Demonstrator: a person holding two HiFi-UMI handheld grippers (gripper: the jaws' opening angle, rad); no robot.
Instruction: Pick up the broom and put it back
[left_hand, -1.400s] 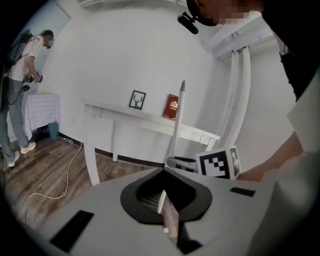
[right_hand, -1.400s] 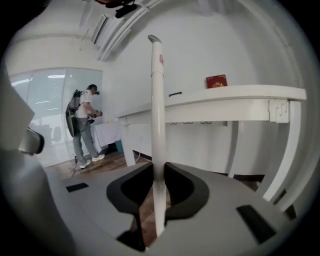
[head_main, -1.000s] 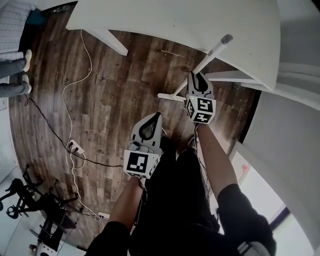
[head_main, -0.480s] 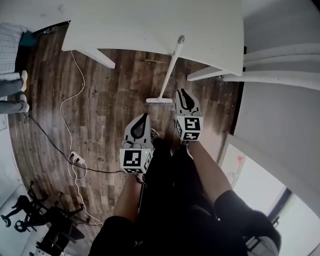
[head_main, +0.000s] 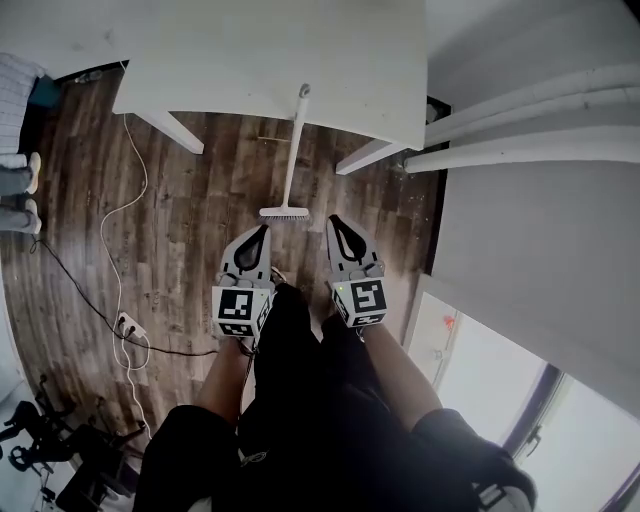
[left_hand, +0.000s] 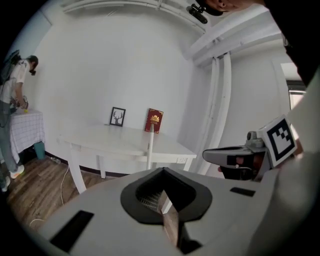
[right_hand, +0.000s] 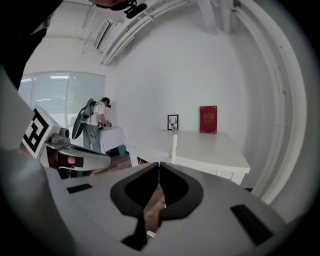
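**Broom at Worktop Edge; Both Hand-Held Grippers Closed and Empty**

The wooden floor (head_main: 200, 200) fills the left and centre of the head view. The white worktop (head_main: 250, 60) spans the upper centre of the frame. White pipes (head_main: 520, 120) run along the wall across the upper right.

The broom (head_main: 292, 155) stands in the centre of the frame. Its brush head rests on the floor, just ahead of both grippers. Its white handle rises to the front edge of the worktop and leans there. No gripper touches it.

The left hand-held gripper (head_main: 262, 229) sits at lower centre, left of the broom head. In the left gripper view its jaws are pressed together with nothing between them. The right hand-held gripper (head_main: 333, 219) sits beside it, to the right of the broom head. Its jaws have just been closing and now meet tip to tip, also with nothing between them. Both grippers point toward the worktop, well clear of the broom.

A white cable (head_main: 120, 200) trails down the left of the floor to a power strip (head_main: 126, 325). A person (left_hand: 12, 100) stands at the far left edge of the left gripper view.

On the worktop, against the wall, stand a picture frame (left_hand: 117, 116) and a red book (left_hand: 154, 121).
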